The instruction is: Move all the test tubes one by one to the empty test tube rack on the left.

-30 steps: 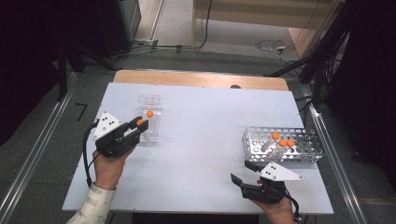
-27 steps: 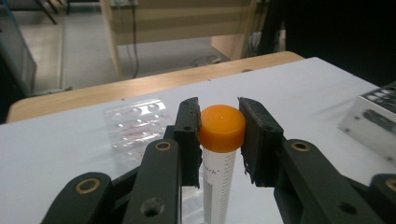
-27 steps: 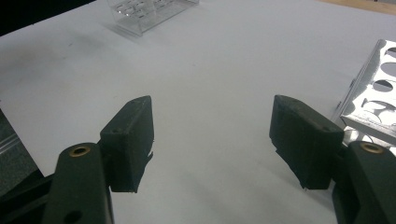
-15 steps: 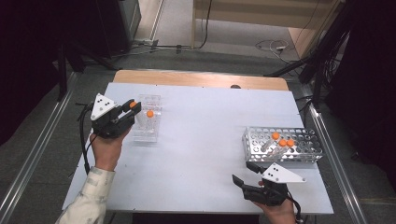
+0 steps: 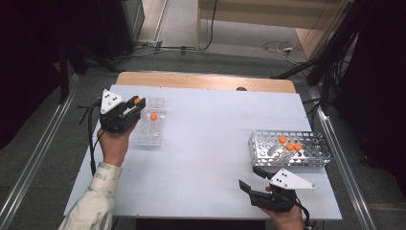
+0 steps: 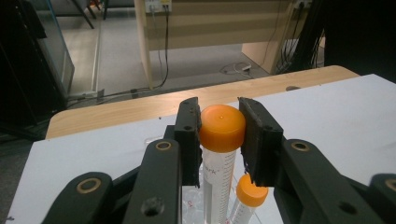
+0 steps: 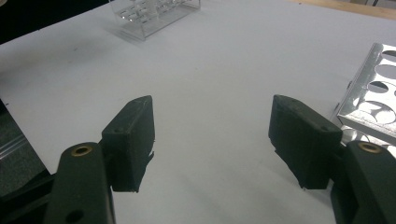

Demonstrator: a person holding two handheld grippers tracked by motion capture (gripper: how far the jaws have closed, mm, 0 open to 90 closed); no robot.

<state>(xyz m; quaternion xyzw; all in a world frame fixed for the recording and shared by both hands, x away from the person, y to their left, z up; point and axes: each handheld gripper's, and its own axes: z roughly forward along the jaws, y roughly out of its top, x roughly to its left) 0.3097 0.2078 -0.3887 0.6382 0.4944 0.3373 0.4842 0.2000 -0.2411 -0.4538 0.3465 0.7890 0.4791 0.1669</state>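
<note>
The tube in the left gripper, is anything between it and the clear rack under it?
Nothing visible. The left gripper holds the orange-capped tube by its cap above the clear rack; a second tube stands beside it.

A white table (image 5: 206, 158) is seen, with a wooden strip (image 5: 206, 81) along its far edge. A small dark spot, perhaps a hole (image 5: 241, 88), is seen on that strip. Cables (image 5: 277, 48) are strewn on the grey floor (image 5: 177, 28) beyond. Metal rails (image 5: 28, 177) are set along both sides of the table.
</note>
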